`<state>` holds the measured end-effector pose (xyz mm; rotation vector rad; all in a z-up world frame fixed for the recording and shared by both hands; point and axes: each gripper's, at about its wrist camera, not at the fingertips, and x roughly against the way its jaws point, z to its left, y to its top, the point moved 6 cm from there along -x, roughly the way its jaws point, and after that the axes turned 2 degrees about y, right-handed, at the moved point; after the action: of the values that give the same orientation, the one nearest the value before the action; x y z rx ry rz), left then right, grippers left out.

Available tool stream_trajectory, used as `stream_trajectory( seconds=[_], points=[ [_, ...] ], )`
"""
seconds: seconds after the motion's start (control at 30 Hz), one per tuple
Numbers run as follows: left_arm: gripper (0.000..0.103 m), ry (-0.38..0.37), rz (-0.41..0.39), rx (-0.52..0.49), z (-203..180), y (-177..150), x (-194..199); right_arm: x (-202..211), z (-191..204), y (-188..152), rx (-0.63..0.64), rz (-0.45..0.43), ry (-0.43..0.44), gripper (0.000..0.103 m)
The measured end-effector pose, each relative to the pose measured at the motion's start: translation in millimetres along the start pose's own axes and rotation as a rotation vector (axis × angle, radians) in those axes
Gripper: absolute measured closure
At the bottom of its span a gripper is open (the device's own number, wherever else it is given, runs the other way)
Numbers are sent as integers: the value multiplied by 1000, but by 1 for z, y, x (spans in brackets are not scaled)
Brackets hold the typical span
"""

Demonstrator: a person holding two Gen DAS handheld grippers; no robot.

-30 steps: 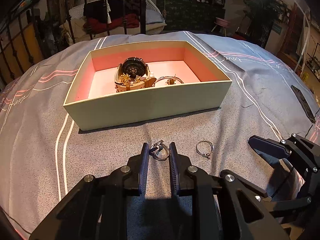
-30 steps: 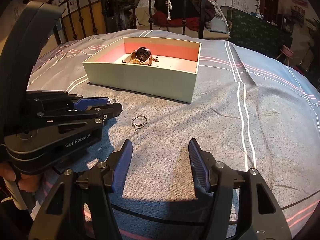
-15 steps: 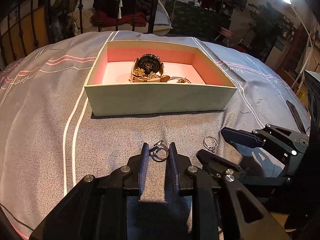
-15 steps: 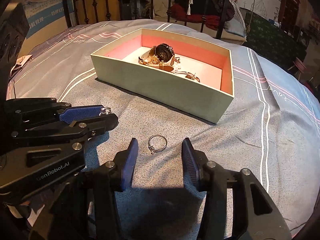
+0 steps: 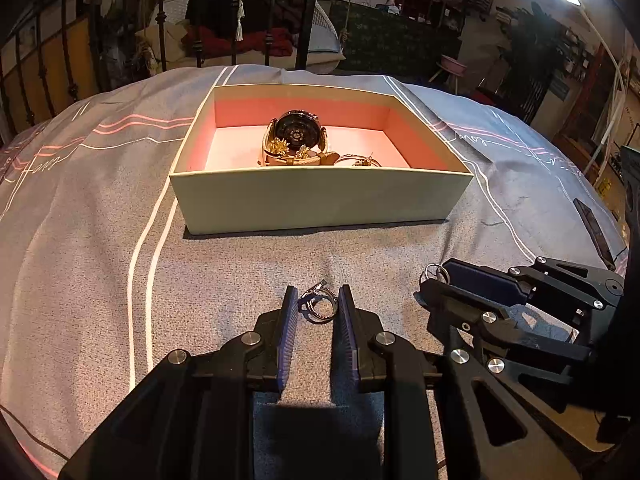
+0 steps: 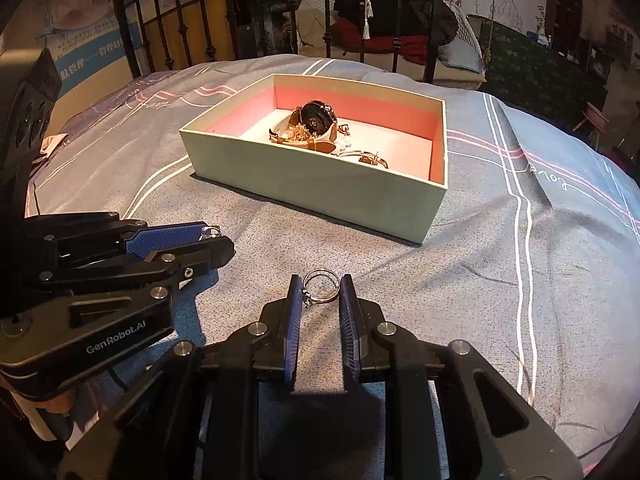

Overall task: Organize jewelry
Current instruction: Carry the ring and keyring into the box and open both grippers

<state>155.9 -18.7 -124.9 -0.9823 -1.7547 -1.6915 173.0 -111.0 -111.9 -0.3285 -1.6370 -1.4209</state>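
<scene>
A pale green box with a pink lining sits on the grey bedspread and holds a black-faced watch, gold pieces and a bangle. My left gripper is shut on a silver ring just above the spread; it shows at the left of the right wrist view. My right gripper is shut on a second silver ring low over the spread; it shows at the right of the left wrist view.
Both grippers are side by side in front of the box's near wall. A dark flat phone-like object lies on the spread at the right. An iron bed rail and cluttered furniture stand behind the box.
My right gripper moved forward around the second ring and closed on it. My left gripper kept hold of its ring and swung to face the box squarely.
</scene>
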Motion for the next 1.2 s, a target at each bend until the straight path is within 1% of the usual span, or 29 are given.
stream_trajectory(
  seconds=[0.27, 0.7, 0.8, 1.0, 1.1, 1.2],
  points=[
    [83, -6, -11, 17, 1, 6, 6, 5, 0, 3, -10, -22, 1, 83],
    [83, -18, -82, 24, -3, 43, 21, 16, -2, 21, -12, -85, -4, 83],
    [83, -16, -97, 29, -3, 55, 21, 17, -4, 33, -7, -102, -12, 83],
    [83, -11, -127, 40, -1, 87, 18, 19, -9, 69, 10, -152, -33, 82],
    [83, -7, -120, 53, 3, 103, 11, 14, -15, 86, 7, -159, -41, 82],
    [83, 1, -96, 73, 9, 115, -2, 6, -20, 99, -3, -154, -49, 82]
  ],
)
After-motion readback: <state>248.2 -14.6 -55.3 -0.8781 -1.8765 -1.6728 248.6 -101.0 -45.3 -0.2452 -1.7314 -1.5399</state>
